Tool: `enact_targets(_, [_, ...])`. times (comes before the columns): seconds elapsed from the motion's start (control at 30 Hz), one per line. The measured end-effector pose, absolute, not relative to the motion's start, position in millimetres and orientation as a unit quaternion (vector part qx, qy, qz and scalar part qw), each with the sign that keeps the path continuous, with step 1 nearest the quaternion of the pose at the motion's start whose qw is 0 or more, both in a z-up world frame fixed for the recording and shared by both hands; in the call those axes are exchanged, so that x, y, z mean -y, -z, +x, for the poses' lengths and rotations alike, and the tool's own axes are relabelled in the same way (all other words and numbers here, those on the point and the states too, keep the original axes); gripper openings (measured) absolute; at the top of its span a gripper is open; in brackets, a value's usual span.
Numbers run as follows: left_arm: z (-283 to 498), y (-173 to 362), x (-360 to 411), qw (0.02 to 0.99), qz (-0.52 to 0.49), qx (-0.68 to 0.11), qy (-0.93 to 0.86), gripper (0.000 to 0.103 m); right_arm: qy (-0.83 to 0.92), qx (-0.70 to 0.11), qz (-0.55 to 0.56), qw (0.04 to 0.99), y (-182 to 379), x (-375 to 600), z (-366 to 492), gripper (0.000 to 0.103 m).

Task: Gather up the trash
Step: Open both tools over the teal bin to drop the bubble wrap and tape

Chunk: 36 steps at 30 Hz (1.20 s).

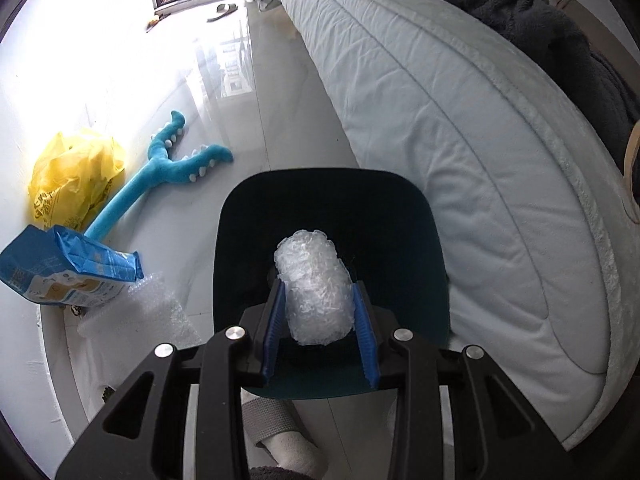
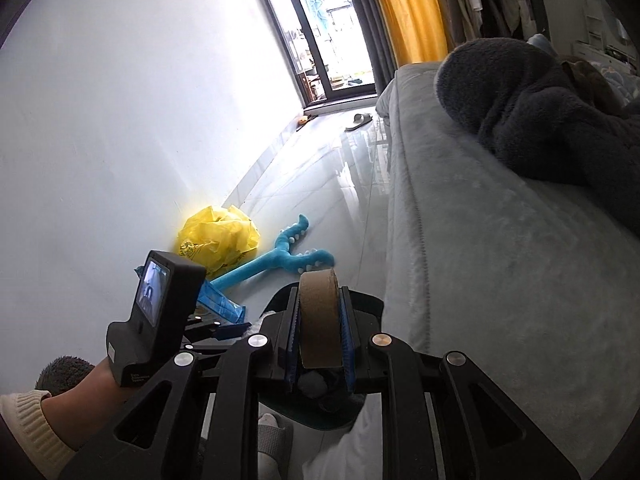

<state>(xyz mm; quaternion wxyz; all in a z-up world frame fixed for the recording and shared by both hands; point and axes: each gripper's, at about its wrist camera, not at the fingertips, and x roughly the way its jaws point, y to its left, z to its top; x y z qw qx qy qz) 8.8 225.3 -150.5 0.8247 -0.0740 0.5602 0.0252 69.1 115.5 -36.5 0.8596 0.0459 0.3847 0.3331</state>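
My left gripper (image 1: 318, 276) is shut on a crumpled wad of clear plastic wrap (image 1: 314, 288) and holds it over the open mouth of a dark teal bin (image 1: 248, 232) on the floor. My right gripper (image 2: 320, 292) is shut on a brown cardboard tape roll (image 2: 318, 320), just above the same bin (image 2: 360, 300). The left gripper's body and camera (image 2: 160, 300) show at the left of the right wrist view.
A yellow plastic bag (image 1: 72, 176), a blue plush toy (image 1: 160, 168), a blue snack packet (image 1: 68, 272) and bubble wrap (image 1: 140, 312) lie by the white wall at left. A bed (image 1: 460, 120) with a dark blanket (image 2: 532, 108) runs along the right. A slipper (image 1: 224, 10) lies by the far door.
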Motion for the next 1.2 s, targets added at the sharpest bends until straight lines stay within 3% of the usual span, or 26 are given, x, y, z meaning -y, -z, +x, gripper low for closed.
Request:
enact_targets(0.2, [3.2, 168.8, -238.8, 0.805, -0.095, -0.586, -0.016, 0.039, -0.348, -0.399, 0.032, 0.848, 49.1, -151.9, 77.3, 0.018])
enact_targets(0.27, [0.9, 173.9, -243.0, 0.796, -0.100, -0.597, -0.015, 0.048, -0.349, -0.407, 0.026, 0.844, 55.7, -160.7, 79.2, 0.018])
enact_targets(0.33, [-3.0, 174.6, -246.2, 0.792, -0.099, -0.602, -0.014, 0.063, -0.348, -0.417, 0.022, 0.839, 63.0, -169.0, 82.6, 0.018])
enact_targets(0.5, [-12.3, 162.5, -262.0, 0.802, -0.109, -0.587, -0.019, 0.073, -0.346, -0.445, 0.016, 0.826, 84.5, -188.4, 89.5, 0.018])
enact_targets(1.2, [-44.9, 72.0, -307.2, 0.906, -0.109, -0.403, -0.070, 0.077, -0.314, -0.524, -0.035, 0.791, 165.0, -241.6, 98.0, 0.019])
